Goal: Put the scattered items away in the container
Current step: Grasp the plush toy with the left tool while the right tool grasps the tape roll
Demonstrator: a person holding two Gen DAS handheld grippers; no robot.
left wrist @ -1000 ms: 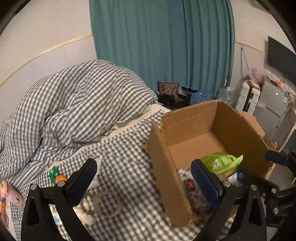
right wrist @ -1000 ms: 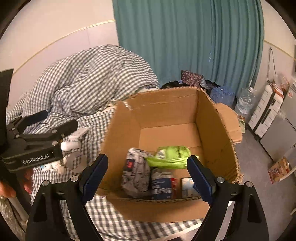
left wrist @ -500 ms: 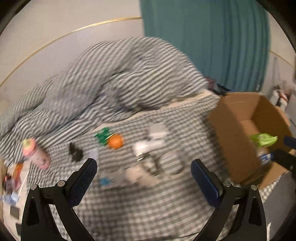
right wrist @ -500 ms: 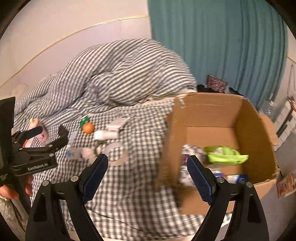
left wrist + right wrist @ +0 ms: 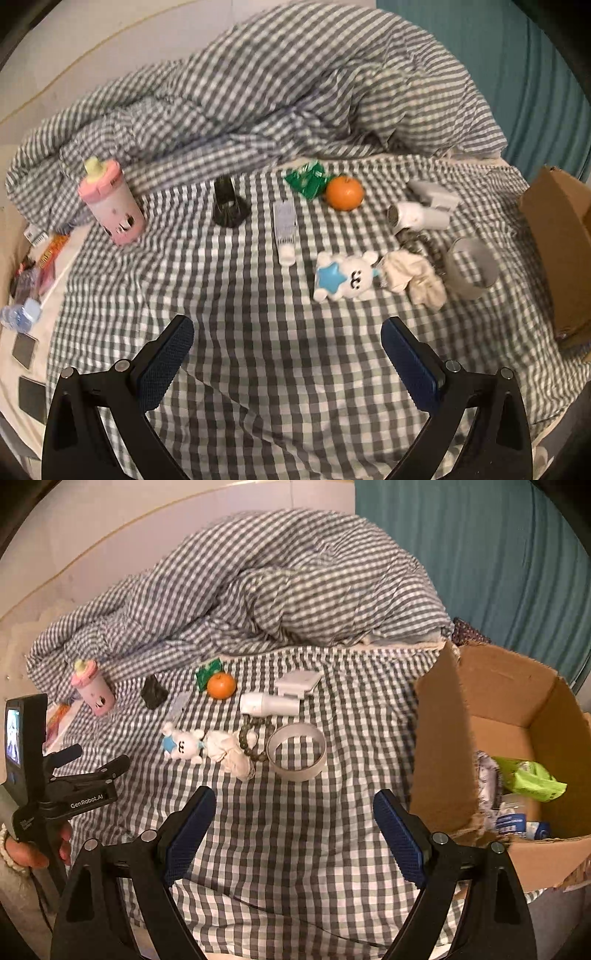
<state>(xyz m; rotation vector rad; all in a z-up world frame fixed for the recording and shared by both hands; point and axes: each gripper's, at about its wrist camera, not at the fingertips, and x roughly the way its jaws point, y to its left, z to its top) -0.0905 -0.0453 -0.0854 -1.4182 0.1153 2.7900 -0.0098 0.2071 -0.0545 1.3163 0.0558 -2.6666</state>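
Observation:
Scattered on the checked sheet lie a white bunny toy (image 5: pixel 341 277) (image 5: pixel 183 746), a cream cloth (image 5: pixel 412 277), a tape roll (image 5: pixel 471 267) (image 5: pixel 296 751), an orange (image 5: pixel 344 192) (image 5: pixel 221 685), a green packet (image 5: pixel 308 178), a white tube (image 5: pixel 284 230), a white cylinder device (image 5: pixel 419 215) (image 5: pixel 269 704), a black object (image 5: pixel 229 205) and a pink cup (image 5: pixel 110 203) (image 5: pixel 92 692). The cardboard box (image 5: pixel 436 760) (image 5: pixel 557 236) stands at the right and holds a green bag (image 5: pixel 528 777). My left gripper (image 5: pixel 286 356) and my right gripper (image 5: pixel 293 821) are open, above bare sheet, nothing between the fingers.
A rumpled checked duvet (image 5: pixel 295 92) is piled at the back. A bead bracelet (image 5: pixel 251 744) lies beside the cloth. Small items and dark cards (image 5: pixel 26 347) sit at the bed's left edge. A teal curtain (image 5: pixel 498 561) hangs behind. A hand holds the left gripper (image 5: pixel 79 781).
Both grippers have swung left, away from the box, and now face the scattered items. The box has slid to the right edge of both views.

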